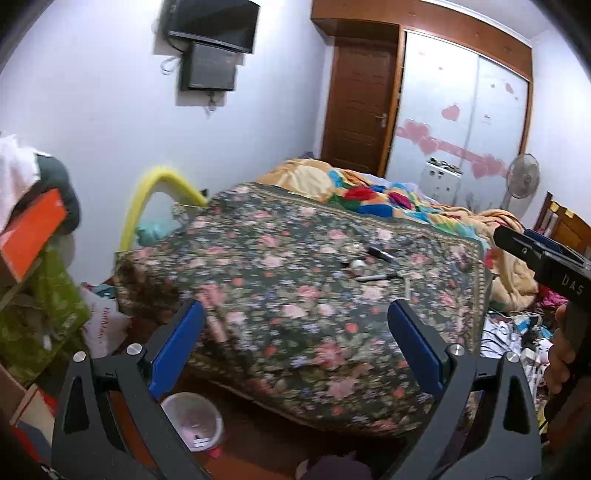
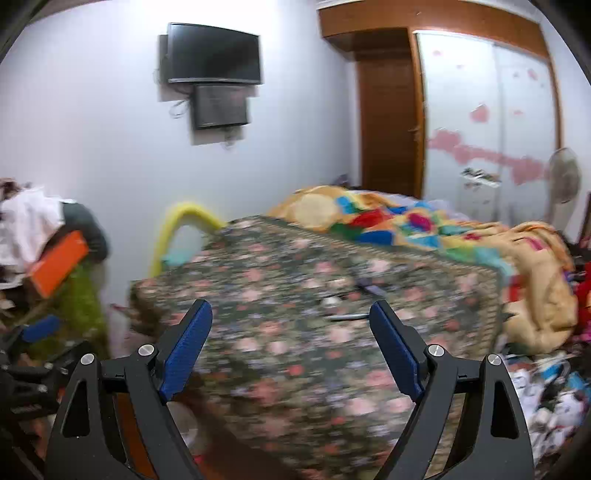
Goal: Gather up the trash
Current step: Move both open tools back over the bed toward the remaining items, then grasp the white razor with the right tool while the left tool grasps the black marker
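Small bits of trash lie on the floral bedspread (image 1: 288, 295): a black tube (image 1: 380, 254), a crumpled silvery ball (image 1: 357, 265), a dark pen (image 1: 376, 277) and a short white stick (image 1: 407, 286). A white bin (image 1: 192, 417) stands on the floor below the bed's near corner. My left gripper (image 1: 295, 314) hangs open above that corner, with nothing between its blue pads. My right gripper (image 2: 291, 314) is also open and empty and points at the bed; the pen (image 2: 349, 316) shows blurred just past its right finger.
A bright patchwork quilt (image 1: 369, 195) is bunched at the back of the bed. Boxes and clothes (image 1: 33, 229) pile up on the left. Clutter (image 1: 517, 332) covers the floor on the right. A fan (image 1: 521, 177) stands by the wardrobe, and a screen (image 1: 210, 26) hangs on the wall.
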A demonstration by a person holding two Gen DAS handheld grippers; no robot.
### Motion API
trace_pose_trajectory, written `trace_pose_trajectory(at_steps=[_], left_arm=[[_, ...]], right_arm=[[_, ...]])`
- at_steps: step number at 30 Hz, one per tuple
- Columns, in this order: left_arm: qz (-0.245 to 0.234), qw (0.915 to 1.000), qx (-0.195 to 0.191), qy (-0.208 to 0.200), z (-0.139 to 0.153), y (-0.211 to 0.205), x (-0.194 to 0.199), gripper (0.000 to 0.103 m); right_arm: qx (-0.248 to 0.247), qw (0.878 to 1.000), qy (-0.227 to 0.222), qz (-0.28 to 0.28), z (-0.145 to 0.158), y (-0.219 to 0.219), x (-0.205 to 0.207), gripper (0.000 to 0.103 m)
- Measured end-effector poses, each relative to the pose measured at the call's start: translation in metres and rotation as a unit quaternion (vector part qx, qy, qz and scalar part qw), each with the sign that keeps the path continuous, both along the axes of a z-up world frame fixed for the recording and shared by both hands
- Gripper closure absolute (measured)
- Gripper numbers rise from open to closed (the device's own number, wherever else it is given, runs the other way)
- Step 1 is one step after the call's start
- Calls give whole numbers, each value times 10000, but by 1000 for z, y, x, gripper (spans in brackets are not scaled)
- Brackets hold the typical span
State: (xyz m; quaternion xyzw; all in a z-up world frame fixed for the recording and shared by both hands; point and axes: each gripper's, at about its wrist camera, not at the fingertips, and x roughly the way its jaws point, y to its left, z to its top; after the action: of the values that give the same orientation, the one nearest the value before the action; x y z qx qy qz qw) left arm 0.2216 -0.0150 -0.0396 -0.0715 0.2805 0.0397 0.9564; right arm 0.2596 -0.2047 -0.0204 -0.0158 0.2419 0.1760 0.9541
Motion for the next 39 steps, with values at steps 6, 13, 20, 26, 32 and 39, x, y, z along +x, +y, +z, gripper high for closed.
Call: trace_pose_trajectory(at_steps=[6, 13, 20, 26, 32, 39], left_arm=[[-224, 9997, 29, 134, -11, -36, 49, 3], [-618, 9974, 129, 360, -35, -72, 114, 3], [-895, 9934, 30, 710, -78, -85, 177, 3], [-1105, 9892, 72, 959, -125, -94, 224, 3], [-1257, 9851, 122, 1170, -165, -101, 268, 3], [-1730, 9730, 149, 1522, -194, -113, 321, 24]], right_arm=[[-308, 9990, 20, -315, -8, -41, 24, 18], [-531, 9968, 239, -539, -37, -71, 56, 18], [-455, 9907, 1101, -662, -94, -89, 120, 18], [-15, 9744, 2117, -764, -159, -103, 187, 18], [319, 9605, 2670, -717, -209, -97, 251, 40], [-254, 9561, 2857, -599, -245, -72, 299, 60]])
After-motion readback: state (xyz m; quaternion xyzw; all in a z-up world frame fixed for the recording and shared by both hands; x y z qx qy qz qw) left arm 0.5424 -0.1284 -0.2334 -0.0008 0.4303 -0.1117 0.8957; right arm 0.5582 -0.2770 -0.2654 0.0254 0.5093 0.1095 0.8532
